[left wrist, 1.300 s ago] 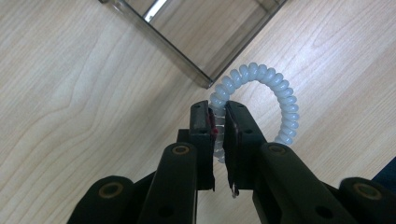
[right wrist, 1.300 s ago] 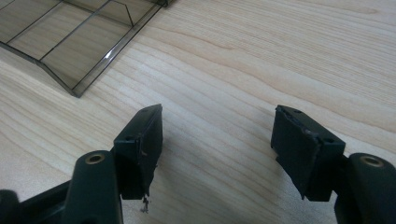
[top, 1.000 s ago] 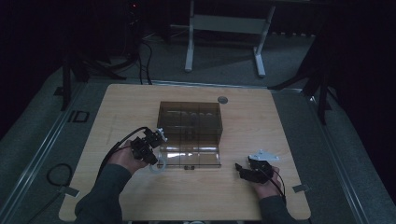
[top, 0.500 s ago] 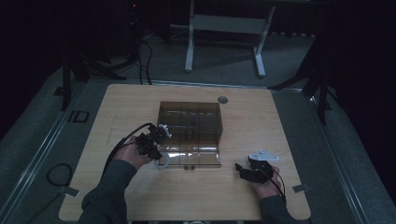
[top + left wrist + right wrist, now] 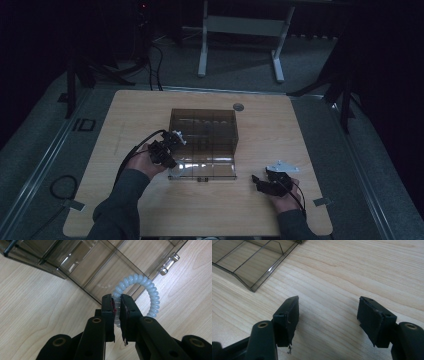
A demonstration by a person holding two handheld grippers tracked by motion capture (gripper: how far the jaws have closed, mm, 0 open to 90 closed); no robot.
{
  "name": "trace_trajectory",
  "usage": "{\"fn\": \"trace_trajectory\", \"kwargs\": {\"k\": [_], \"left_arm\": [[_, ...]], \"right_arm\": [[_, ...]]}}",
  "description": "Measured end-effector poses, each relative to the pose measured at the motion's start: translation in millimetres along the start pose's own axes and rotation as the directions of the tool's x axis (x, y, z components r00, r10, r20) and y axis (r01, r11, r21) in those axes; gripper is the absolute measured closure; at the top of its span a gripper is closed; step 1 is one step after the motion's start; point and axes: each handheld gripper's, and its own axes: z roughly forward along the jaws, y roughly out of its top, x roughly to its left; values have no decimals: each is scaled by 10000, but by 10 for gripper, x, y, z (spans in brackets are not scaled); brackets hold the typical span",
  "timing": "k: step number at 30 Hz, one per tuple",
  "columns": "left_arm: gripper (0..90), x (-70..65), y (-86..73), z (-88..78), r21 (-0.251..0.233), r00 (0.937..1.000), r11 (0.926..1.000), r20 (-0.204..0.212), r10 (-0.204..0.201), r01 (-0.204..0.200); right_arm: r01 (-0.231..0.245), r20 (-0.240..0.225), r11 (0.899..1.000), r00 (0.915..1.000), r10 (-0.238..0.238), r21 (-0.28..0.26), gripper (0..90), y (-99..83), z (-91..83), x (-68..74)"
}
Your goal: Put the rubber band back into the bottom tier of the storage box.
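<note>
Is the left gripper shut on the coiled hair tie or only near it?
Shut on it: the left gripper pinches the white coiled hair tie between its pads.

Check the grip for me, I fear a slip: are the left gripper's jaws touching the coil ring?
Touching. The left gripper view shows the left gripper with both jaws pinching the white coil ring.

- A pale wooden table [image 5: 150, 215] is seen under dim light, set on grey carpet [image 5: 45, 150].
- A small round grey fitting [image 5: 238, 106] is set into the tabletop near its far edge.
- A white metal frame [image 5: 240, 25] is seen on the floor beyond.
- Black cables [image 5: 150, 60] are trailed over the carpet.
</note>
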Motion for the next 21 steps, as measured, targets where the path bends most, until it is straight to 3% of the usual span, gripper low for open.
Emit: {"fn": "trace_trajectory", "kwargs": {"k": [11,21], "left_arm": [[822,23,35,36,-174,9995,9993,39,329,-328],[822,51,55,84,-153,9993,9991,23,384,-383]], "right_arm": [[-8,-2,10000,10000,8,8,337,0,-1,1],[2,-1,10000,10000,-2,0,337,0,0,0]]}}
